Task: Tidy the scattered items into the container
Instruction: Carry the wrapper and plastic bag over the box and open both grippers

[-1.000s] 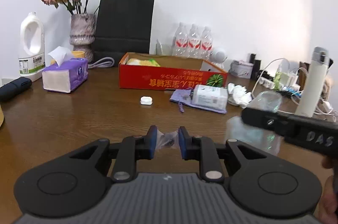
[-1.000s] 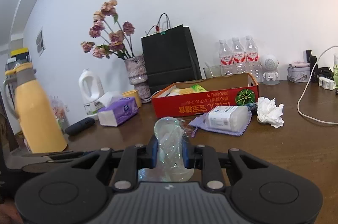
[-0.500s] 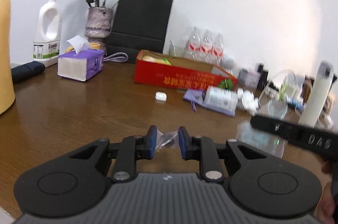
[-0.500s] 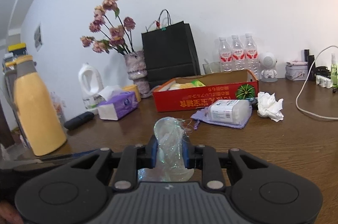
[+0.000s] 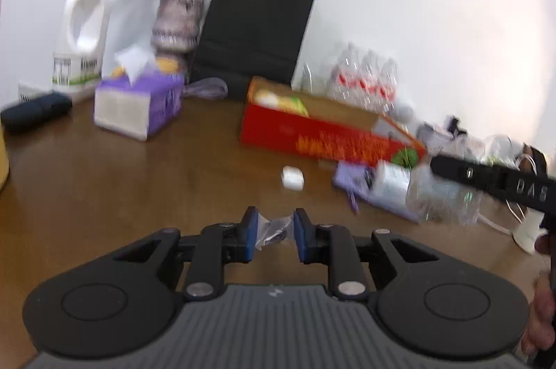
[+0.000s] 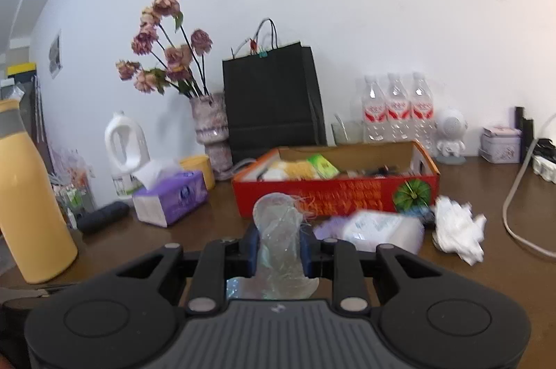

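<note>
My left gripper point(image 5: 274, 231) is shut on a small crumpled clear wrapper point(image 5: 272, 230), held above the brown table. My right gripper point(image 6: 278, 245) is shut on a squashed clear plastic bottle point(image 6: 278, 230), which also shows at the right of the left wrist view as a clear bottle point(image 5: 438, 195) under the other gripper's black finger. The red cardboard box point(image 6: 333, 191) point(image 5: 323, 136) stands ahead of both, open on top with several items inside. In front of it lie a small white case point(image 5: 292, 177), a white pack on a purple pouch point(image 6: 378, 226) and a crumpled white tissue point(image 6: 457, 235).
A purple tissue box point(image 6: 170, 198), a yellow flask point(image 6: 31, 191), a white jug point(image 6: 125, 146), a vase of flowers point(image 6: 210, 129), a black paper bag point(image 6: 274, 101) and water bottles point(image 6: 396, 111) ring the box. A white cable point(image 6: 517, 195) runs at the right.
Both grippers have moved towards the red box with their loads; it looms larger and nearer in both views. The left view has also swung and tilted.
</note>
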A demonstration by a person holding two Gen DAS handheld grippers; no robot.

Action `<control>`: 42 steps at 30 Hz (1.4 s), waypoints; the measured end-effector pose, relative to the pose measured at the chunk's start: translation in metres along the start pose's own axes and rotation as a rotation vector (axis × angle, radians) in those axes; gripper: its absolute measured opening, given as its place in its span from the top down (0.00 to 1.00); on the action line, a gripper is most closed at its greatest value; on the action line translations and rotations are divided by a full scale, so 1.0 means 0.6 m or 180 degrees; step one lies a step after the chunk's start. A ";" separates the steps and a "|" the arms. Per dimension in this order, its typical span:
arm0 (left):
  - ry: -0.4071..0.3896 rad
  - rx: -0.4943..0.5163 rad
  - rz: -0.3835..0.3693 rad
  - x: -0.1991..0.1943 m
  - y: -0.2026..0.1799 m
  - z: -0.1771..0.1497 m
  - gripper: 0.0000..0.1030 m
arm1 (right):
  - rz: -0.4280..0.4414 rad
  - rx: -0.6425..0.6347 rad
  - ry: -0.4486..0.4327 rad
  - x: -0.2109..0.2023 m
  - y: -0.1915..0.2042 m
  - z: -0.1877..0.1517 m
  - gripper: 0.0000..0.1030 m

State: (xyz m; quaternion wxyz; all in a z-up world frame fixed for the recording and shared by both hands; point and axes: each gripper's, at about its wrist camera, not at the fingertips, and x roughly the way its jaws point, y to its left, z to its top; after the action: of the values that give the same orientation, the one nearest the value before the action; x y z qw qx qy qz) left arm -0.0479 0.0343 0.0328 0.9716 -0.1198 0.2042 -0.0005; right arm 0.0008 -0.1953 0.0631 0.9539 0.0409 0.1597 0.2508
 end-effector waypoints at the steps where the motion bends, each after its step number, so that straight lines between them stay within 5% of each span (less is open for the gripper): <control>1: -0.0025 -0.0026 -0.0011 0.007 0.000 0.008 0.78 | 0.0009 -0.0046 0.0034 0.012 -0.001 0.004 0.78; 13: -0.0270 0.0434 -0.0285 0.157 -0.042 0.131 0.77 | -0.0176 0.0007 -0.0124 0.119 -0.087 0.109 0.77; 18: 0.0055 0.0340 -0.0306 0.224 -0.027 0.131 0.77 | -0.0206 0.0021 -0.0001 0.170 -0.129 0.124 0.76; 22: 0.0112 0.0337 -0.0444 0.276 -0.042 0.189 0.77 | -0.0261 0.0179 0.0107 0.235 -0.182 0.168 0.76; 26: 0.0282 0.0565 -0.0571 0.391 -0.105 0.272 0.77 | -0.0352 0.0269 0.0504 0.348 -0.234 0.236 0.76; 32: 0.1016 0.0657 -0.0196 0.608 -0.145 0.292 0.75 | -0.0214 0.0682 0.1226 0.547 -0.296 0.269 0.75; 37: 0.1397 0.0568 -0.0314 0.665 -0.132 0.286 0.47 | -0.0306 0.0820 0.1677 0.649 -0.311 0.241 0.55; 39: 0.1316 0.0634 -0.0355 0.648 -0.128 0.287 0.38 | -0.0338 0.0792 0.1732 0.655 -0.311 0.235 0.54; 42: 0.1156 0.0787 -0.0344 0.624 -0.124 0.293 0.19 | -0.0326 0.0826 0.1619 0.628 -0.318 0.247 0.38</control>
State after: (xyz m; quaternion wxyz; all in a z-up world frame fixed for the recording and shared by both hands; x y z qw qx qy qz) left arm 0.3685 -0.0157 0.0578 0.9247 -0.0085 0.3674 -0.0992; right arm 0.4478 -0.1757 0.0658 0.8815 0.0902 0.4264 0.1819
